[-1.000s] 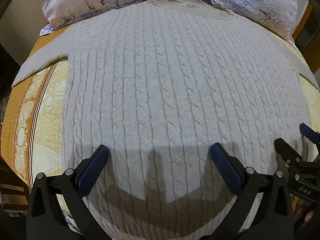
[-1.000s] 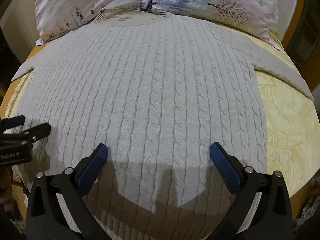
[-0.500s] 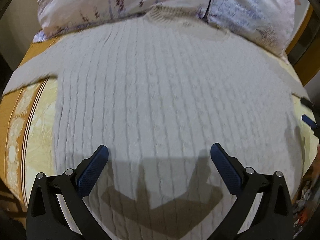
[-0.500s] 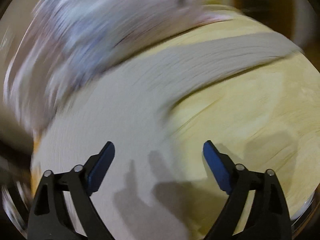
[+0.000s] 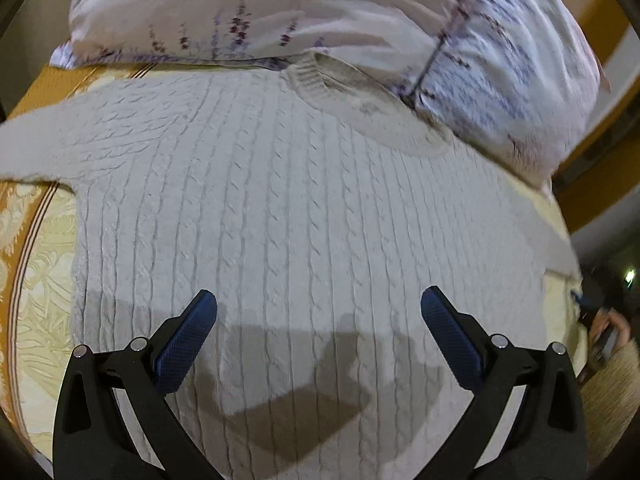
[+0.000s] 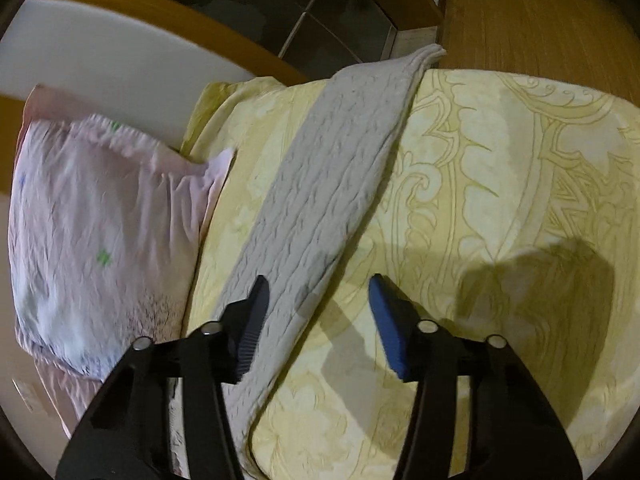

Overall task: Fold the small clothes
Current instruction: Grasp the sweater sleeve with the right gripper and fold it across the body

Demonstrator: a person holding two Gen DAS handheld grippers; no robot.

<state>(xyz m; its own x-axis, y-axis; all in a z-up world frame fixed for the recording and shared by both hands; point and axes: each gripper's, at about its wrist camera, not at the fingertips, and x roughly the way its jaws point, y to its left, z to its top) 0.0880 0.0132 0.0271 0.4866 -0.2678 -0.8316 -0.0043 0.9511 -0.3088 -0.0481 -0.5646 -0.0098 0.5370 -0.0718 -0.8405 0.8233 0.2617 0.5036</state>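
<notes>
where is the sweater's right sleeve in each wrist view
Left wrist: the sleeve is only a strip at the far right edge of the cable-knit sweater.
Right wrist: the sleeve runs diagonally up the centre, over the yellow bedspread.
Shared landmark: the floral pillow.

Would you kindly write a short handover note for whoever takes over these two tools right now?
Left tool: open, empty, hovering over the lower body of the sweater.
Right tool: open, empty, above the sleeve, which passes between its fingers; contact cannot be judged.
The sweater lies flat and face up on the bedspread, collar against the pillows, both sleeves spread outward.
Done: sweater laid out. No fold made yet.
Left: probably grasp this sleeve and fold it across the body, then the other sleeve, then fold the body.
</notes>
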